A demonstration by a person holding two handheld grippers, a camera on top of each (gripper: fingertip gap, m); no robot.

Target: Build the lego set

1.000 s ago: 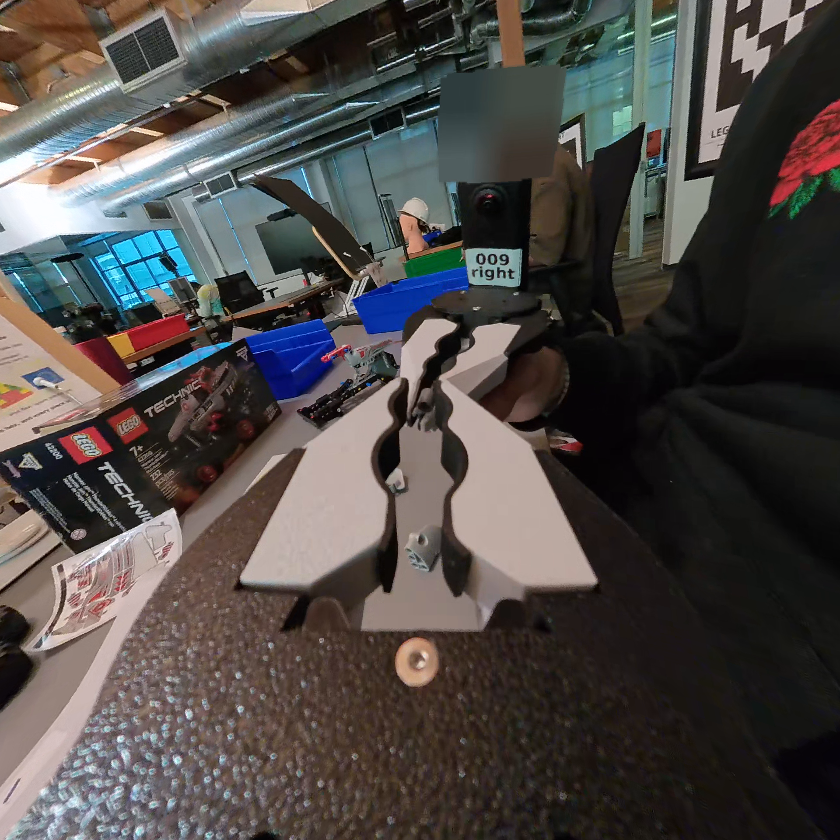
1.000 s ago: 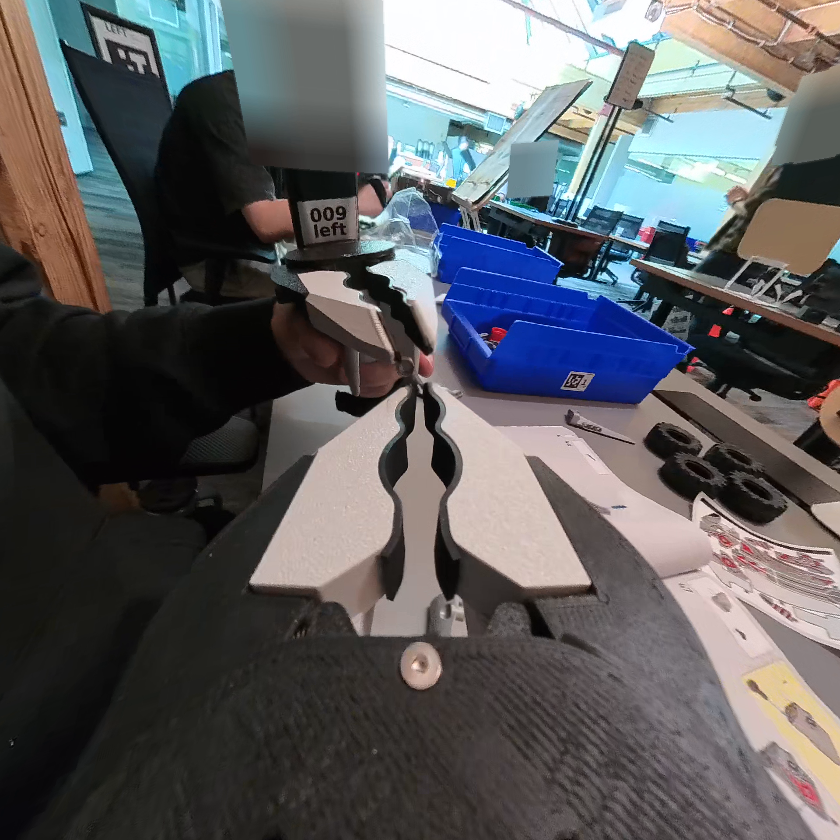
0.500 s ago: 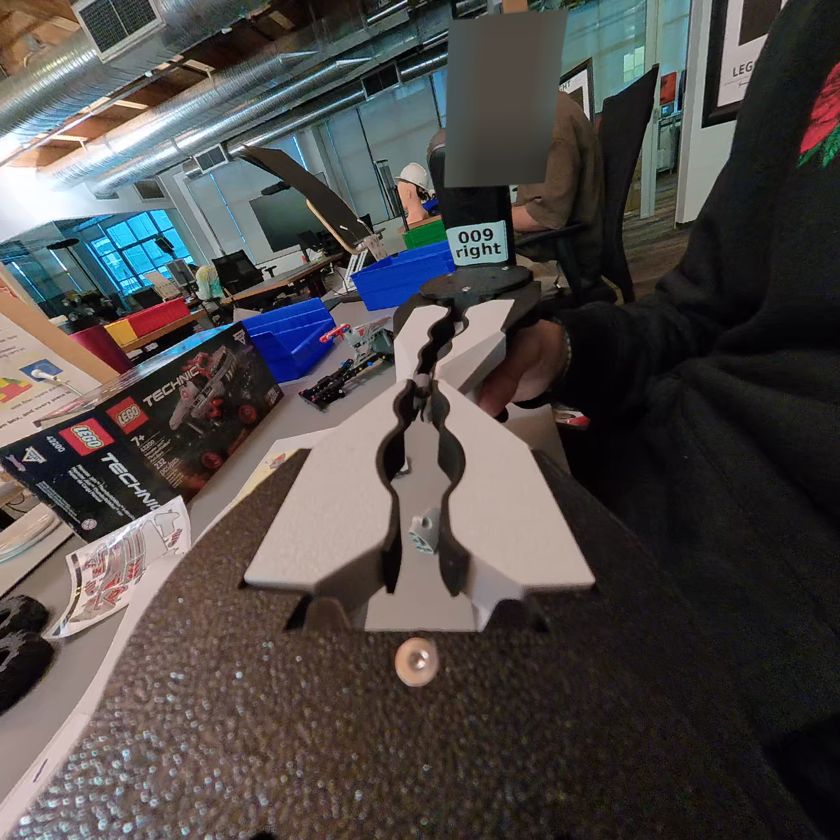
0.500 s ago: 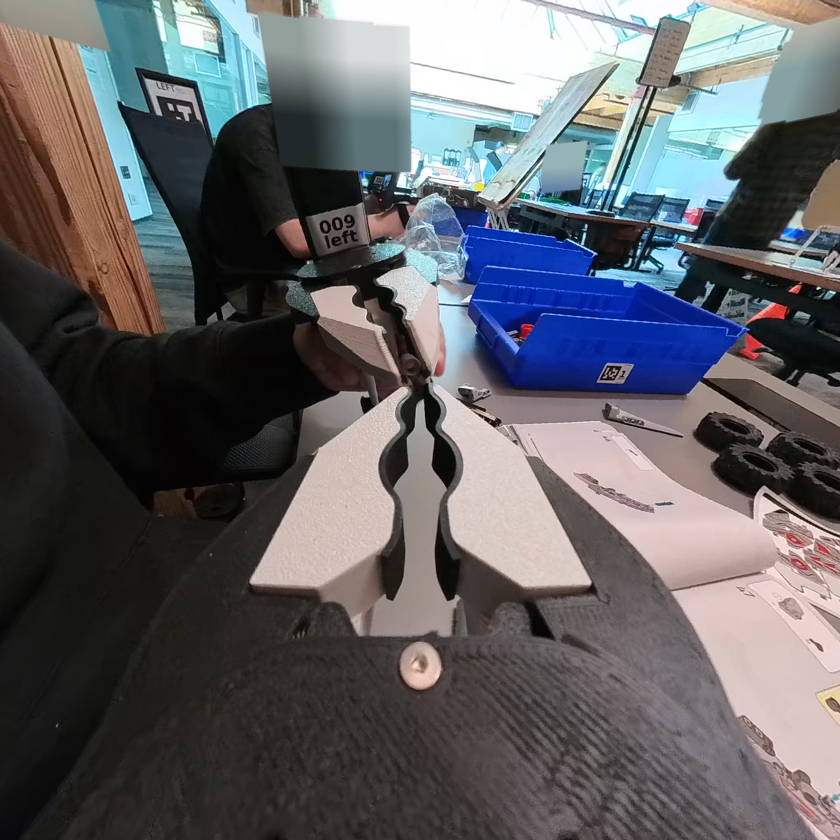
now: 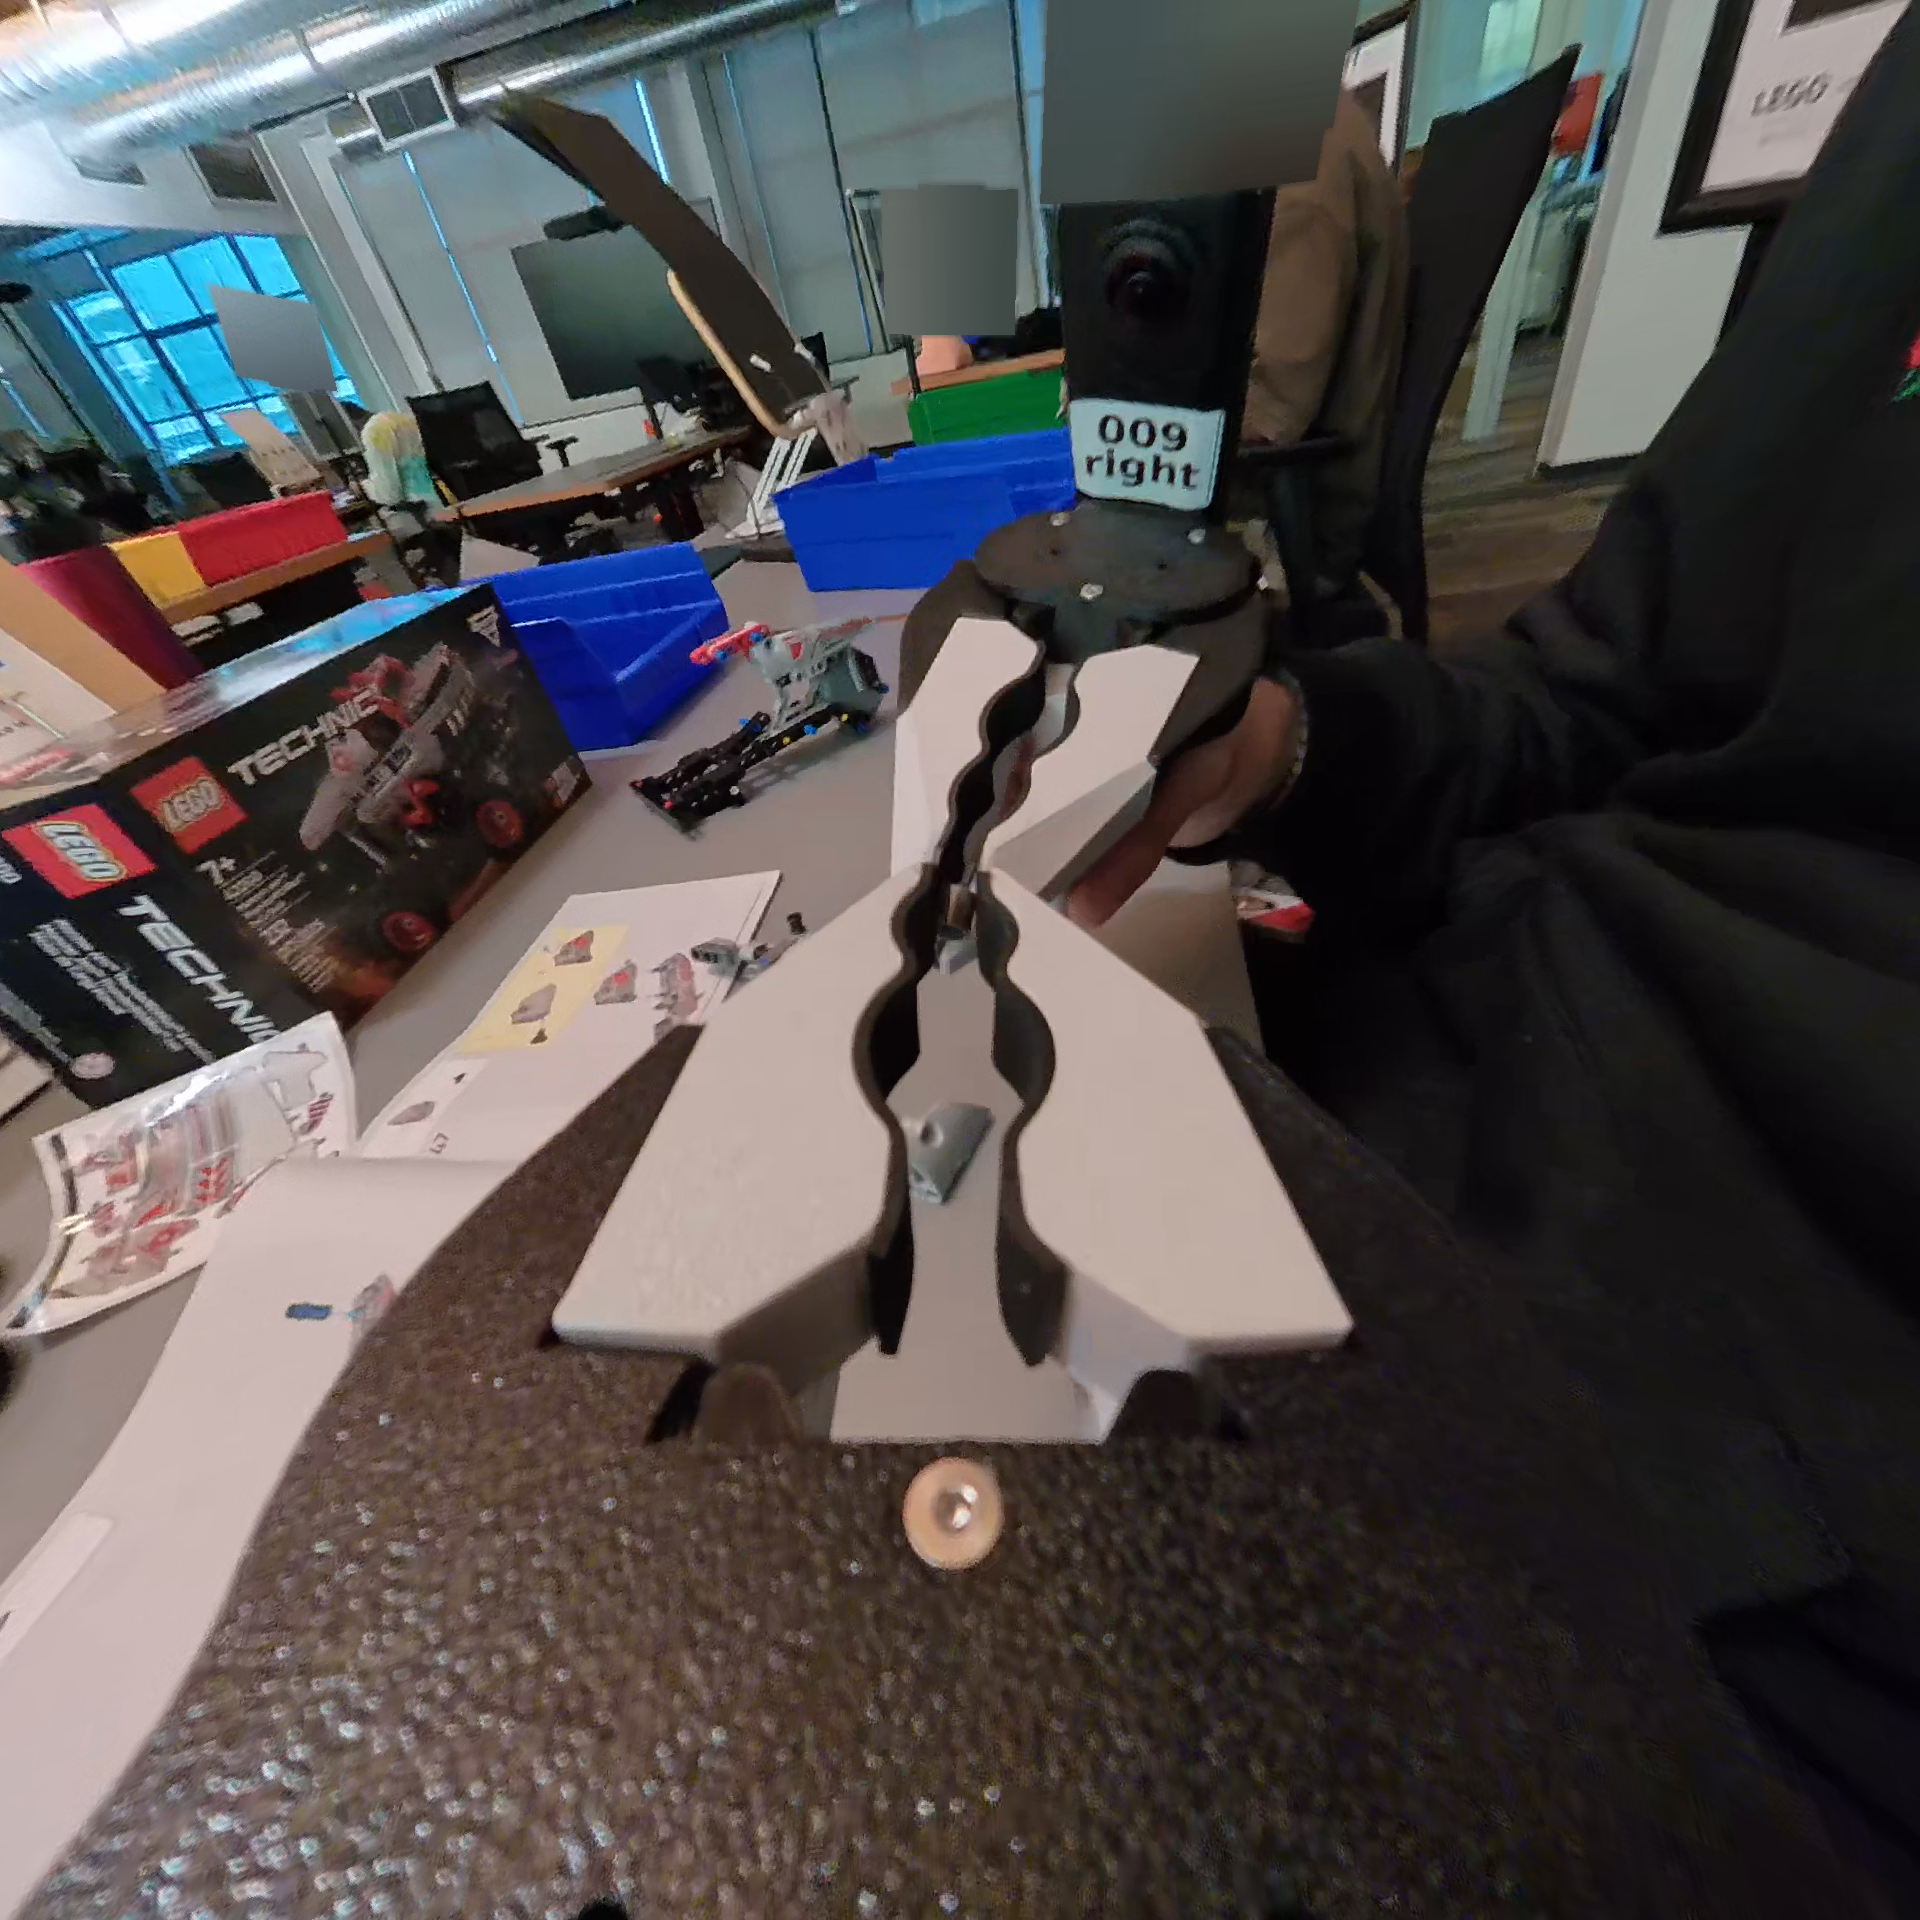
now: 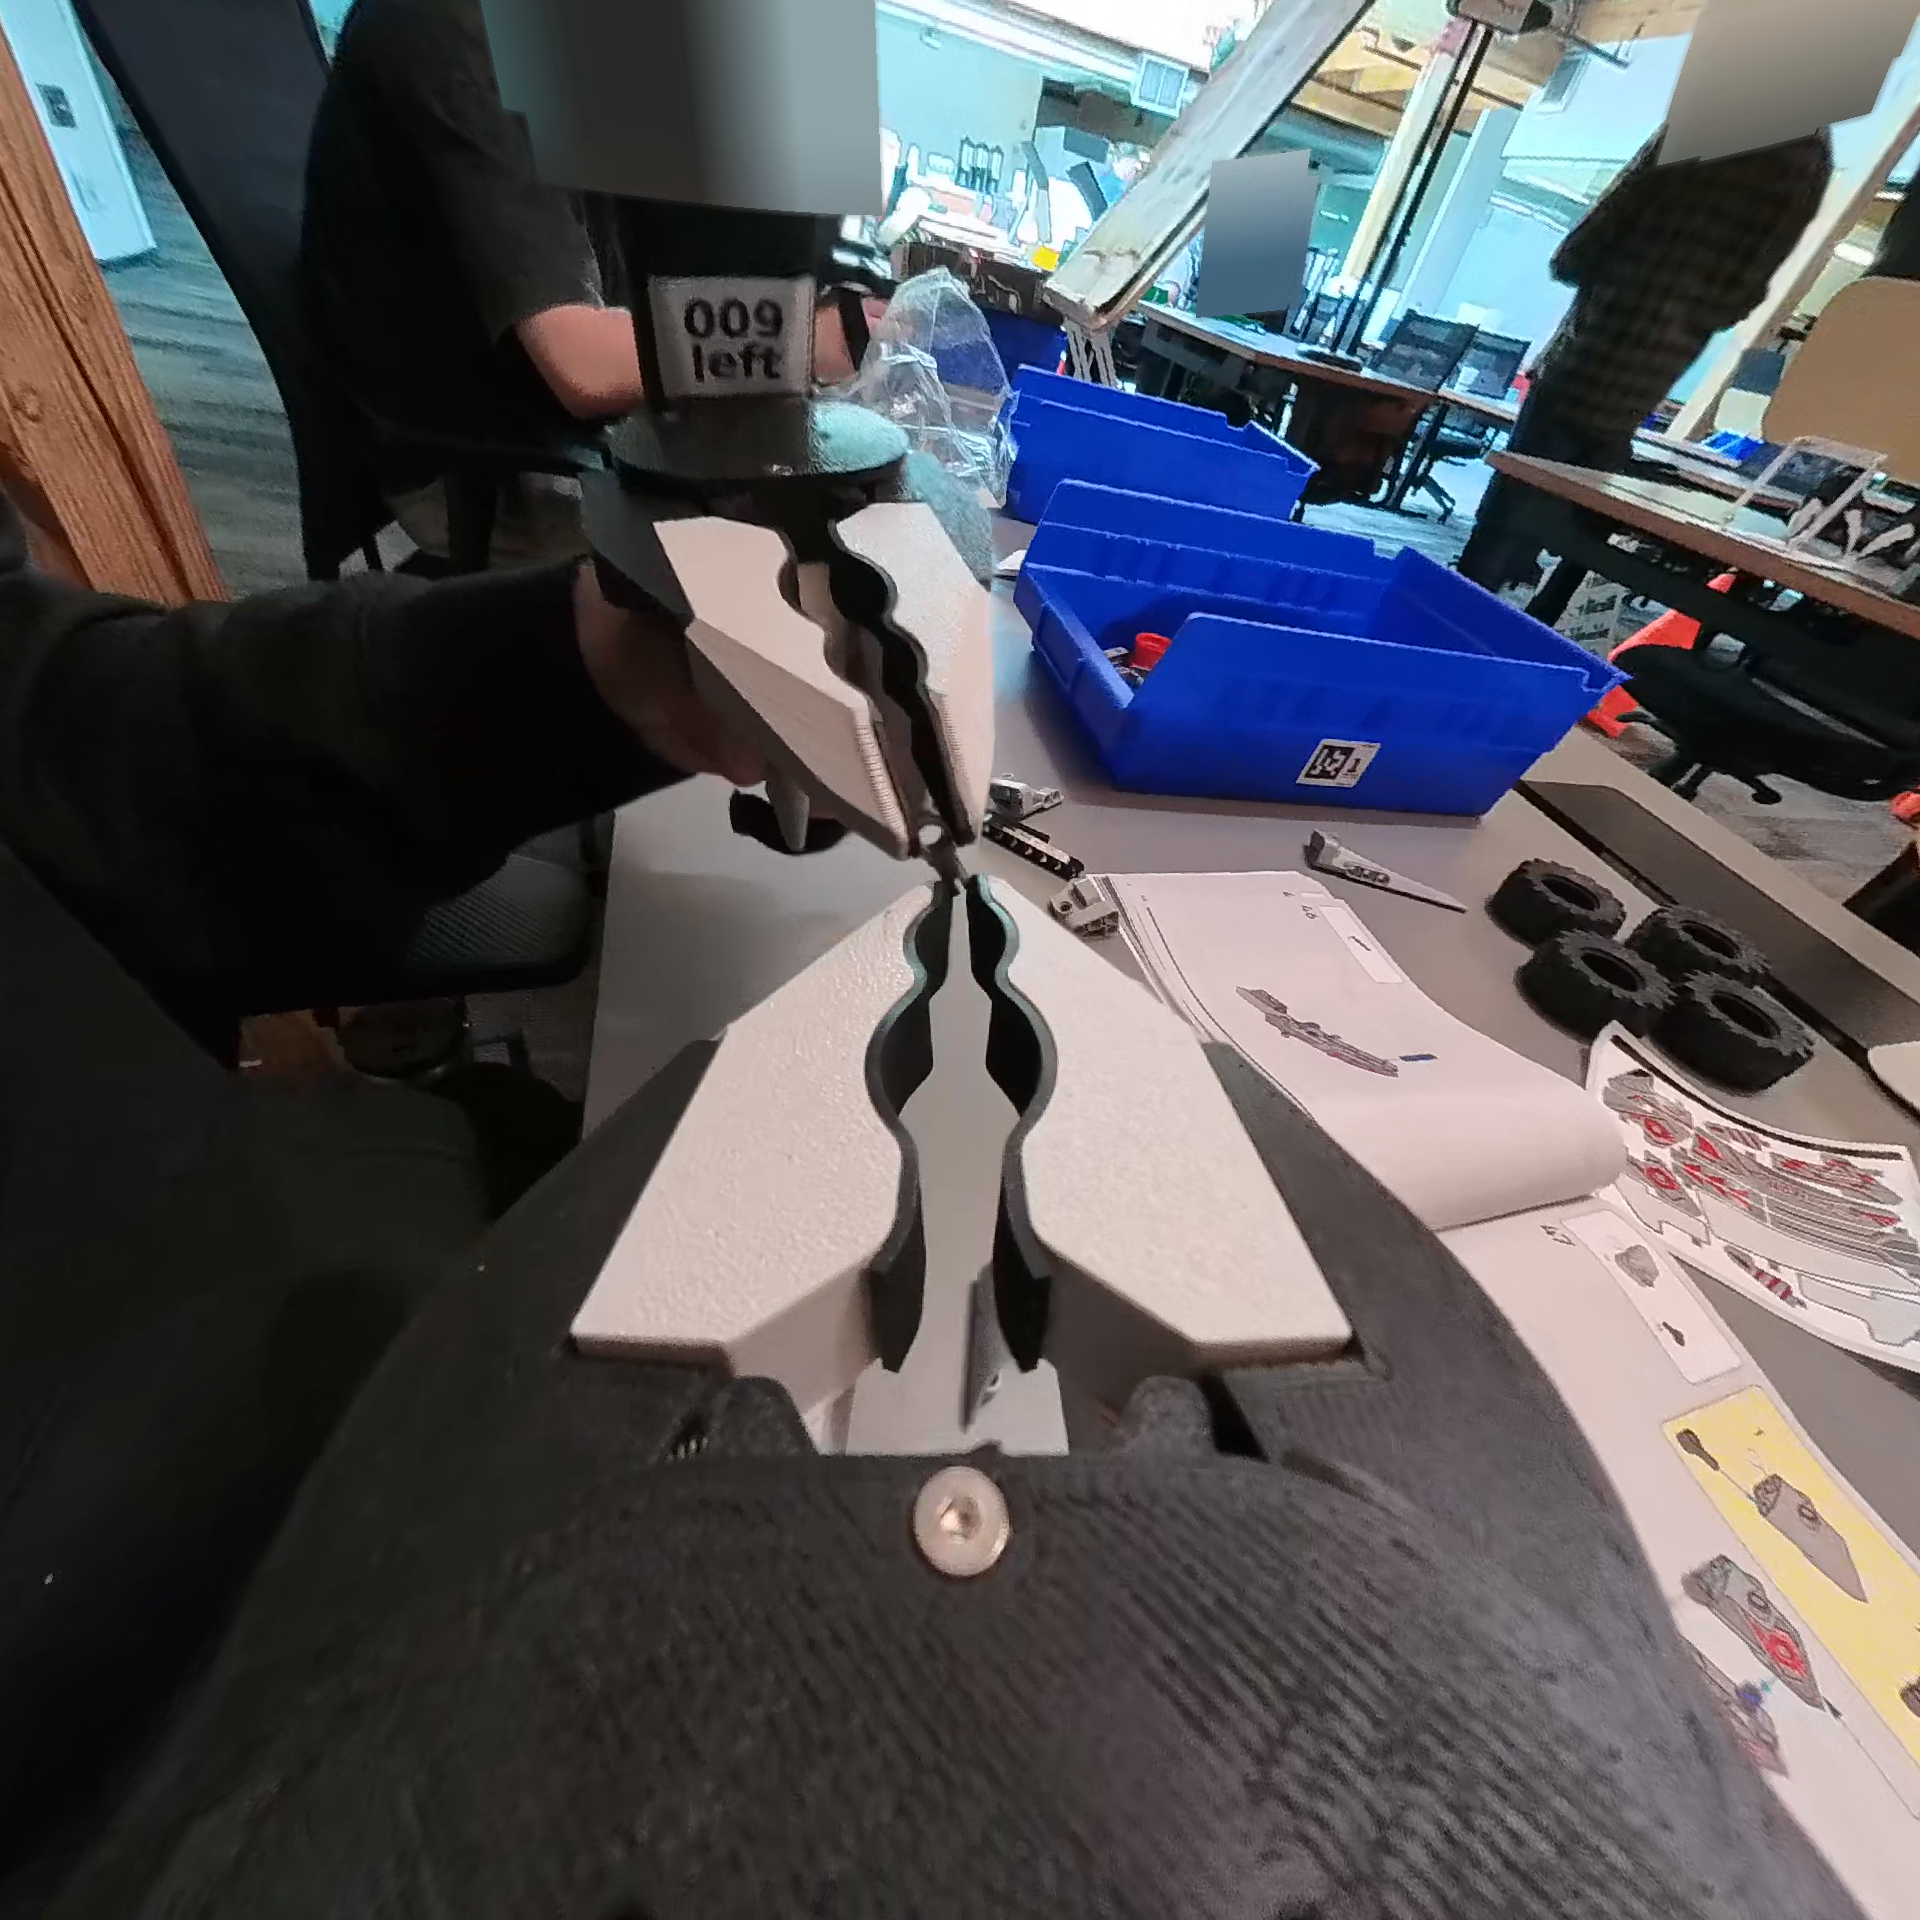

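My left gripper (image 5: 956,883) and right gripper (image 6: 951,888) meet tip to tip above the grey table (image 5: 852,831). The left gripper is shut on a small grey lego piece (image 5: 951,940) at its tips. The right gripper (image 5: 966,868) points down at it, shut on a small dark pin (image 6: 943,860) that touches the left gripper's (image 6: 935,831) tips. Another grey part (image 5: 940,1138) shows further back in the gap between the left fingers. The half-built model (image 5: 790,686) lies on the table beyond.
A lego box (image 5: 260,831) stands at the left, blue bins (image 6: 1299,675) at the back. An instruction booklet (image 6: 1351,1018), a sticker sheet (image 6: 1766,1195), several black tyres (image 6: 1662,987) and a grey wedge piece (image 6: 1371,868) lie on the table. People sit and stand behind. Both grippers' tips are close together, under 4 cm apart.
Both grippers have tilted down toward the table while staying tip to tip. More of the table and booklet shows now. Neither grip has changed.
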